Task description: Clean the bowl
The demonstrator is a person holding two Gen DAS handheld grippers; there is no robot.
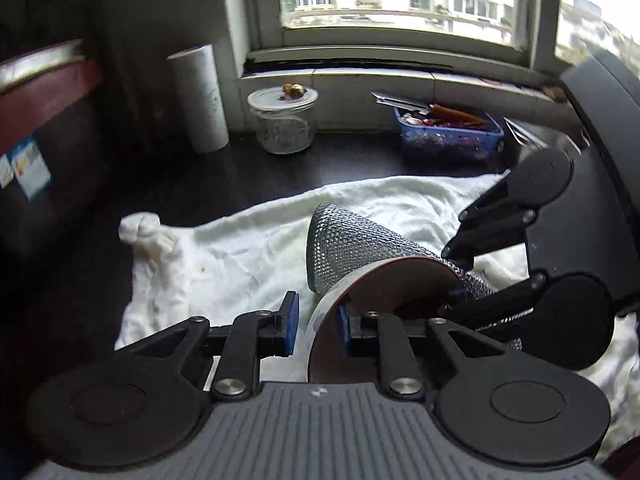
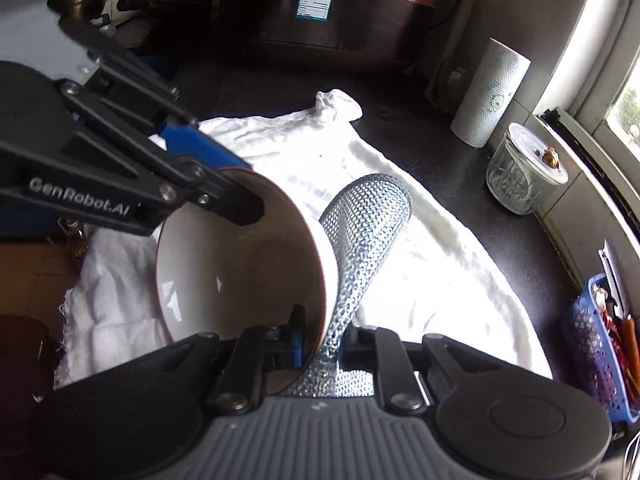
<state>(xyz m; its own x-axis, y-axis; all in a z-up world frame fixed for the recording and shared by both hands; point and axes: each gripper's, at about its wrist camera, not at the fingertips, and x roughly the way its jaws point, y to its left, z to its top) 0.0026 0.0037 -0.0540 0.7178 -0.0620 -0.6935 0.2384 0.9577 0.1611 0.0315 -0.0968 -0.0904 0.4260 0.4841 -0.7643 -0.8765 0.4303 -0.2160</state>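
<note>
Silvery mesh scrubber (image 2: 362, 240) pinched with bowl (image 2: 240, 264) rim by right tongs (image 2: 322, 344); left tongs (image 1: 318, 326) seemingly clamp rim.

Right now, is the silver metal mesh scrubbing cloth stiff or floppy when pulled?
Probably floppy: the silver metal mesh scrubbing cloth bends around the white ceramic bowl rim. It looks light, since the right gripper holds it pinched. Its bumpy weave likely resists slipping.
</note>
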